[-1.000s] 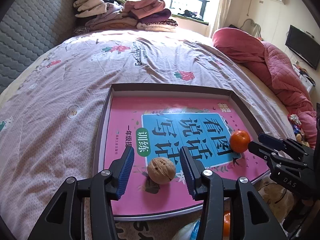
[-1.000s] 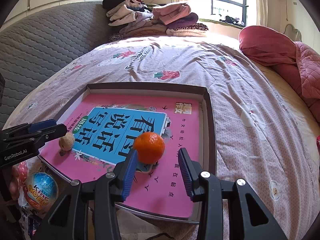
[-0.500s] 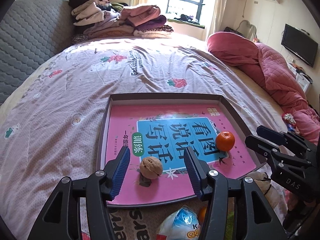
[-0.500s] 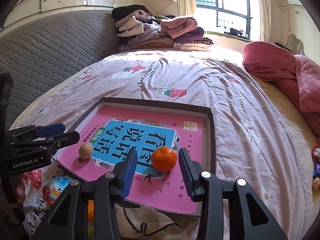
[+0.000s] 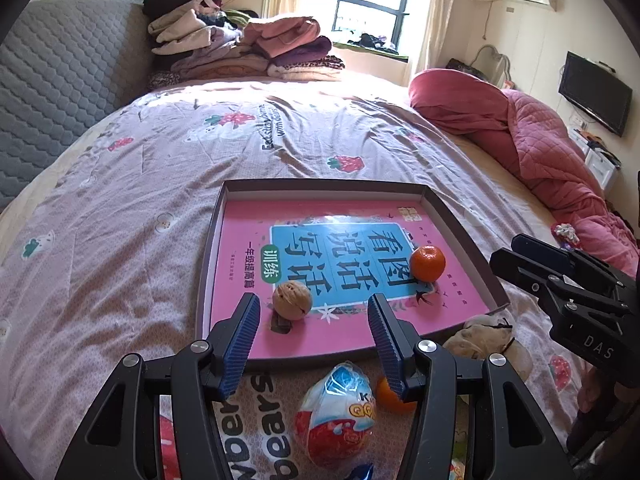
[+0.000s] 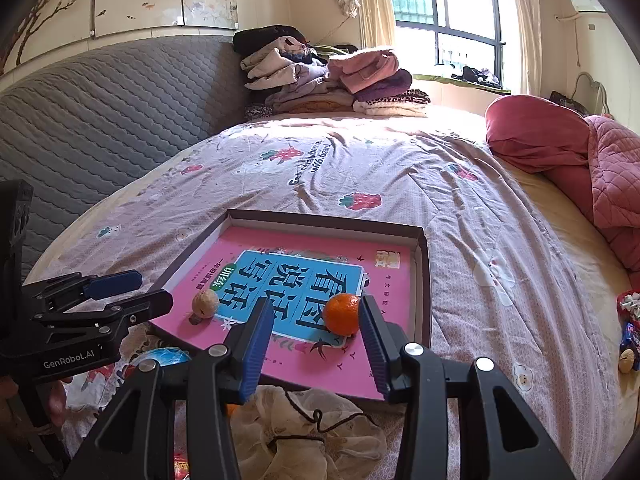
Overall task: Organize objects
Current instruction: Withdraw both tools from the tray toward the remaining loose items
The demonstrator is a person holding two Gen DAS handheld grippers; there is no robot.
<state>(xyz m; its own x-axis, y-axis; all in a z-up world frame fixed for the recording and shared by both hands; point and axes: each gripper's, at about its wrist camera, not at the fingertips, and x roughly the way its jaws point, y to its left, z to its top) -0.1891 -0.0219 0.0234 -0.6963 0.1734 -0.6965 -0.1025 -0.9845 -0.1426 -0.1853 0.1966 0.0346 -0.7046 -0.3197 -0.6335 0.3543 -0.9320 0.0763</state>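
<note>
Two grippers hang over the near edge of a bed [image 5: 132,208], and both stand wide with nothing between their fingers. In the left wrist view the left gripper [image 5: 314,336] fills the bottom of the frame, its ribbed blue pads [image 5: 239,340] spread apart. The walnut [image 5: 292,300] sits just beyond the left pad, near the lower middle of the frame, on a pink book [image 5: 320,332] that lies flat inside a shallow dark-walled tray [image 5: 324,186]. A mandarin [image 5: 427,263] rests on the same book, to the right of the walnut and well apart from it.

Below the tray, at the bottom centre, a foil-wrapped chocolate egg [image 5: 338,416] lies on the bedsheet, and a second small orange fruit [image 5: 386,396] peeks out just beside it, partly hidden by the right finger. A crumpled cream pouch [image 5: 480,340] sits against the tray's lower right corner. The right gripper [image 5: 532,256] shows at the right edge of that frame.

In the right wrist view the right gripper [image 6: 316,344] stands at the bottom centre, and the mandarin [image 6: 342,314] sits just beyond its fingertips, close to the right pad [image 6: 372,340]; I cannot tell whether they touch. The walnut [image 6: 205,303] is left of centre on the book [image 6: 320,364], and the tray's far wall [image 6: 324,220] runs across the middle. The left gripper [image 6: 132,290] reaches in from the left edge. The pouch [image 6: 304,424] lies bunched at the bottom. A pile of folded clothes [image 6: 328,80] sits at the top centre, and a pink quilt [image 6: 580,160] at the right.
</note>
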